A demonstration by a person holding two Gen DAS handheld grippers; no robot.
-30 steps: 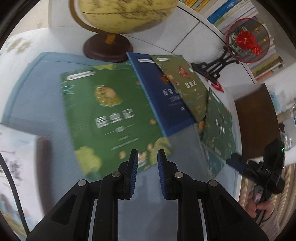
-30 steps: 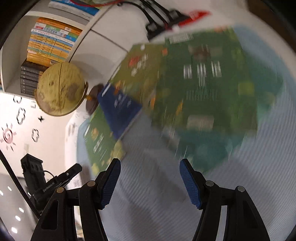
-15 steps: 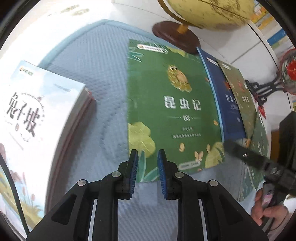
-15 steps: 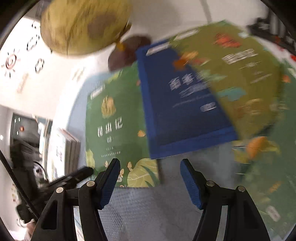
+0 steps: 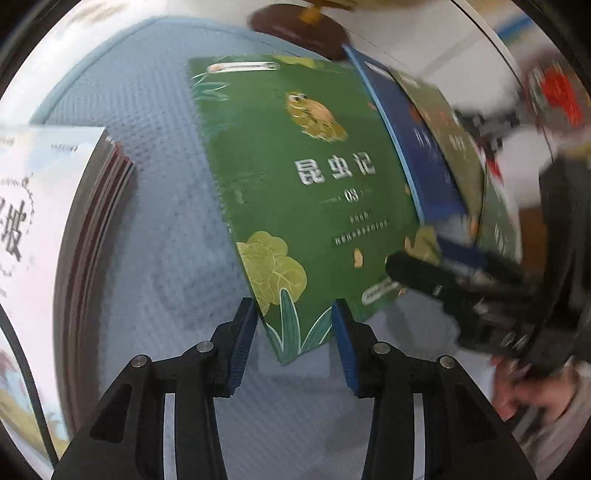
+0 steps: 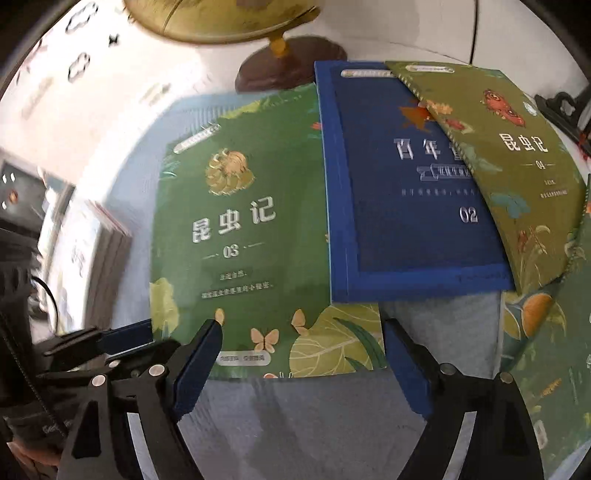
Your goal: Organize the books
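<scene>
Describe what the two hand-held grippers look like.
Both the left hand-held gripper and the right hand-held gripper are matte black plastic with silver screws at the joints and ribbed blue pads on the fingers. A thin black cable trails from the left one.

Left tool sits at the bottom middle, jaws opening, with the near corner of the green book marked 03 poking in between the blue pads, not pinched. That book lies flat on a pale blue mat. A blue book overlaps its right edge, with an olive book on top of that. Stack of books at the left edge, white cover on top. Globe base at top center. Right tool, blurry, comes in from the right over the green book's lower right corner.
</scene>
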